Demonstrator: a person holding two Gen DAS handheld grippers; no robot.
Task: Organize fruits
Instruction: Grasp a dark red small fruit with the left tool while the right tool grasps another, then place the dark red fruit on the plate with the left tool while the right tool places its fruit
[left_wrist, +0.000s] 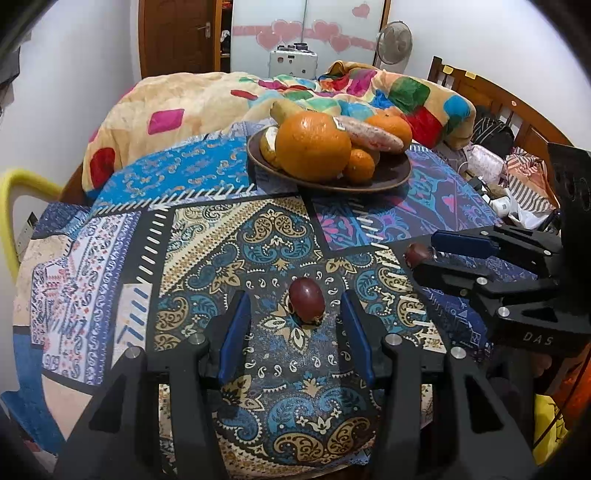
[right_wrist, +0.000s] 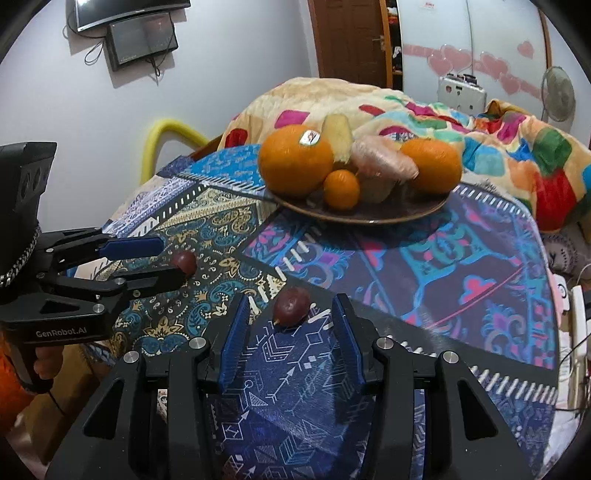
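Two small dark red fruits lie on the patterned cloth. One of them (left_wrist: 306, 302) rests between the fingertips of my left gripper (left_wrist: 294, 299), which is open, with a gap at each blue pad. The other (right_wrist: 291, 306) sits between the tips of my right gripper (right_wrist: 291, 297), also open and not touching it. Each view shows the other gripper from the side: the right gripper (left_wrist: 423, 254) at its fruit (left_wrist: 417, 254), the left gripper (right_wrist: 173, 258) at its fruit (right_wrist: 183, 261). Behind stands a brown plate (left_wrist: 332, 184) (right_wrist: 369, 219) with oranges (left_wrist: 312, 147) and other fruit.
A colourful blanket (left_wrist: 184, 107) is heaped beyond the plate. A wooden headboard (left_wrist: 491, 99) and a pile of bags and clothes (left_wrist: 517, 184) are at the right. A yellow tube (right_wrist: 166, 133) stands by the wall at the left.
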